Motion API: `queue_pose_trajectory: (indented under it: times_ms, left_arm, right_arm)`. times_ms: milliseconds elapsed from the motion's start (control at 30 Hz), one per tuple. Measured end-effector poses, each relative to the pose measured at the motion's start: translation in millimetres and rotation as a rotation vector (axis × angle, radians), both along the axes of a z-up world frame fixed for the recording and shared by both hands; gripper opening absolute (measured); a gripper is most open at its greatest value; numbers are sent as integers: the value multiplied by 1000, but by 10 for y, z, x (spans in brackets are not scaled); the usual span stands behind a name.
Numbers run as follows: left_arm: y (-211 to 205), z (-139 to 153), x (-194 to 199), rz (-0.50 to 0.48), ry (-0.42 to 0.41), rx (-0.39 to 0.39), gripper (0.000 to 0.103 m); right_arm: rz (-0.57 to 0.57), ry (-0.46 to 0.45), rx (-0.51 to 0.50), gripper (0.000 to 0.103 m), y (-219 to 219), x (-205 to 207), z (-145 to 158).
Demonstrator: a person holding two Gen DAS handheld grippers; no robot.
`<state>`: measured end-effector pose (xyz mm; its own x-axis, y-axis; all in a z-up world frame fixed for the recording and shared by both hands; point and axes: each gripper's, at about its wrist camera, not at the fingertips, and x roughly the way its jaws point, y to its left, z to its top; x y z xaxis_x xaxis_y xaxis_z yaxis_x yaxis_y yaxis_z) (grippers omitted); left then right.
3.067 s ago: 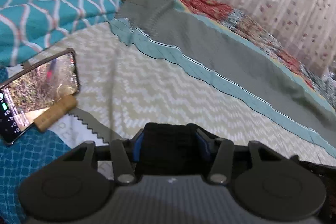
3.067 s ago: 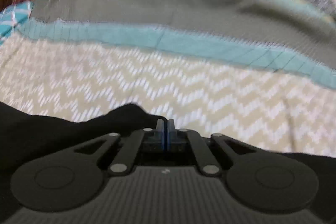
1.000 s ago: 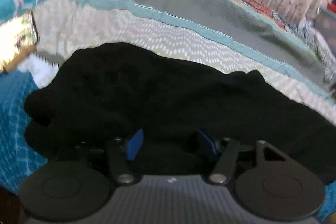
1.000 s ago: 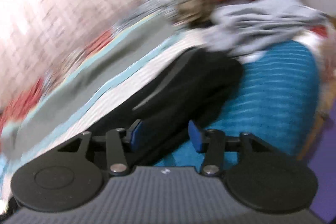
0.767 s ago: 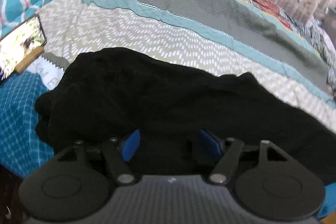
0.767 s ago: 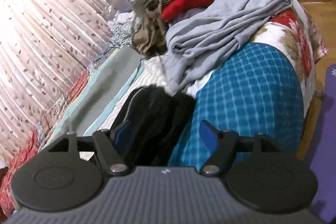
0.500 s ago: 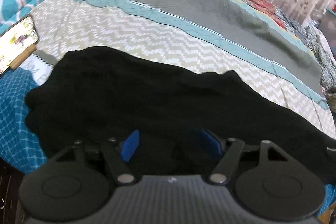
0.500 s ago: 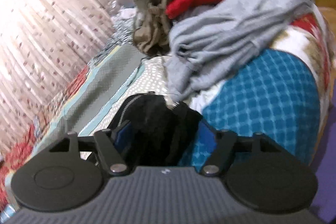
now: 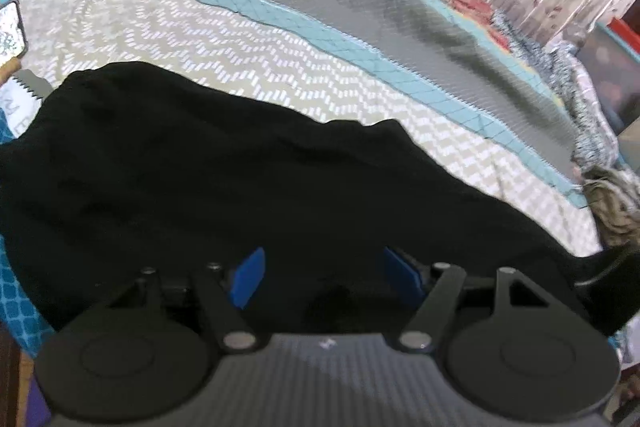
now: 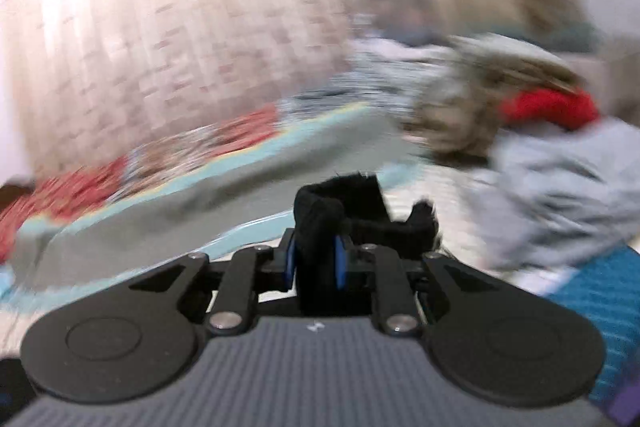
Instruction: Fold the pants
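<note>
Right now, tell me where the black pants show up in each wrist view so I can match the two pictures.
Left wrist: the black pants spread across the middle, under the open left hand-held gripper.
Right wrist: a bunched end of them sits at centre, pinched in the right hand-held gripper.
Shared landmark: the teal band of the quilt.

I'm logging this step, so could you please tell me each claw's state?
Left claw: open above the black pants.
Right claw: shut on the black pants.
</note>
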<state>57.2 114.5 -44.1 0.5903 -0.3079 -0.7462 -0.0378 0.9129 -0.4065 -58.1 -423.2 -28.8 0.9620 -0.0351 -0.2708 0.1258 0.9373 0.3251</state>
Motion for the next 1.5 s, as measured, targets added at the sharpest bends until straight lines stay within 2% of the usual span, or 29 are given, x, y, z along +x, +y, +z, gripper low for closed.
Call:
queue_pose_trajectory:
  times_ms: [167, 233, 333, 367, 400, 433, 467, 567, 633, 700, 767, 833, 900, 967, 1000, 1033, 1133, 1233, 1300, 1433, 1500]
  left_arm:
    - [26, 26, -59, -36, -25, -48, 67]
    - [37, 10, -82, -48, -31, -51, 67]
    - [115, -27, -124, -36, -37, -46, 67]
    - [160, -39, -137, -27, -33, -54, 67]
    - [217, -48, -154, -17, -31, -64, 67]
    - [307, -47, -187, -3, -35, -74, 67]
    - [374, -41, -217, 9, -43, -80, 68]
    - [601, -31, -316, 49, -58, -98, 69]
    - [747, -25, -384, 86, -67, -100, 69]
    - [884, -27, -445, 125, -76, -109, 69]
    - [1018, -44, -491, 171, -77, -120, 69]
    - [1130, -59, -525, 209, -77, -130, 69]
    - [1208, -69, -555, 236, -81, -136, 69]
    - [1291, -73, -587, 269, -87, -145, 69]
    - [1332, -73, -603, 284, -90, -157, 69]
    - [1382, -62, -629, 300, -97, -174, 70]
    - [1535, -25, -736, 354, -133, -182, 78]
    - [1707, -78, -804, 399, -140, -219, 79]
    - [1816, -184, -797, 429, -112, -278, 80]
    - [1950, -423, -682, 448, -62, -412, 80]
    - [1957, -494, -603, 438, -46, -429, 80]
  right_arm:
    - [272, 18, -194, 21, 1069, 215, 45]
    - [375, 79, -273, 21, 1514, 324, -101]
    - [493, 249, -377, 23, 2023, 507, -552]
    - [520, 325, -403, 33, 2126, 560, -726]
    - [542, 334, -438, 44, 2196, 529, -842]
    - [554, 285, -476, 51, 2231, 431, -823]
    - [598, 285, -490, 60, 2247, 373, -751]
    - [693, 237, -418, 58, 2101, 223, -457]
    - [707, 182, -324, 55, 1910, 160, -227]
    - [642, 145, -265, 37, 1726, 186, -70]
    - [560, 146, -211, 28, 1568, 312, -37]
    - [470, 195, -149, 27, 1450, 453, -100]
    - [446, 267, -101, 27, 1429, 659, -294]
    - [448, 417, -191, 23, 1582, 851, -686]
    - [431, 373, -200, 23, 1609, 801, -823]
    - [416, 351, -204, 23, 1622, 784, -808]
    - [414, 382, -199, 24, 1637, 766, -547]
    - [432, 293, -193, 25, 1691, 630, -371]
    - [504, 259, -184, 26, 1831, 584, -283]
    - [657, 257, -183, 26, 2316, 620, -254]
    - [729, 277, -172, 26, 2567, 592, -234]
